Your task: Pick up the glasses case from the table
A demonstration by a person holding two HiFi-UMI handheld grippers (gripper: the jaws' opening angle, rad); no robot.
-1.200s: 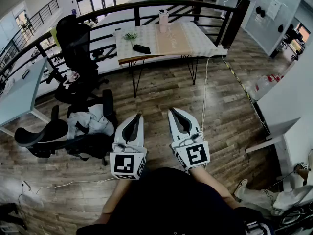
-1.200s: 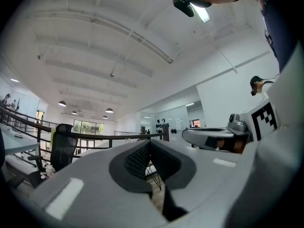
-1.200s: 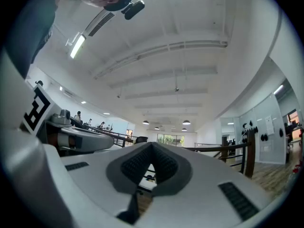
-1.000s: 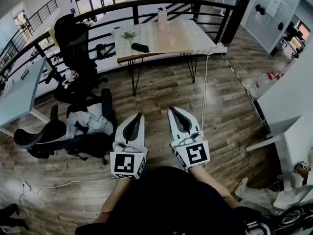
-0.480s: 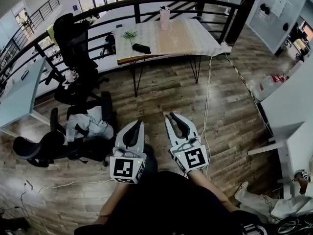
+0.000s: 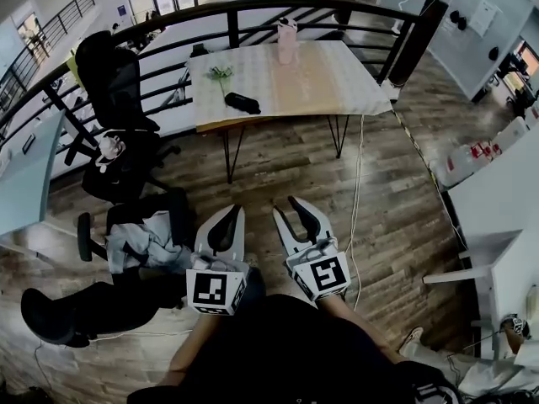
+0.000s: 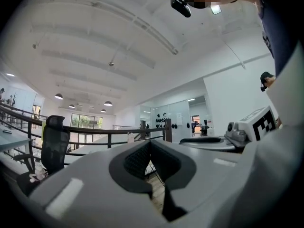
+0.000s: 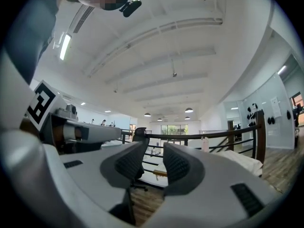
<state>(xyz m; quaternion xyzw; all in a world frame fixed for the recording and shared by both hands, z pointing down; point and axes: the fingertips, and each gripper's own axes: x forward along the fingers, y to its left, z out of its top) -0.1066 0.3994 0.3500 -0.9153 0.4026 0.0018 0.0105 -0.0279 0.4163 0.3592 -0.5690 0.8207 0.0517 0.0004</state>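
Stands clearly nearer to the table than a second ago, with both grippers carried forward and level. Opens the right gripper just now: pressed together a moment before, now parting a little, with nothing but air between the jaws. Keeps the left gripper pressed together and empty. Looks like an approach in progress, with the right side preparing for the grasp; not yet within reach.

Finds the glasses case lying flat near the front edge of the table, toward the front left corner, just in front of a small plant and well apart from the pink bottle at the back edge.

Has open wooden floor straight ahead up to the front edge. Must mind the office chair left of the table, the chair with clothes just beside the left gripper, the white cable hanging near the front right corner, and the railing behind the back edge. Should probably come in over the front edge, without touching the plant.
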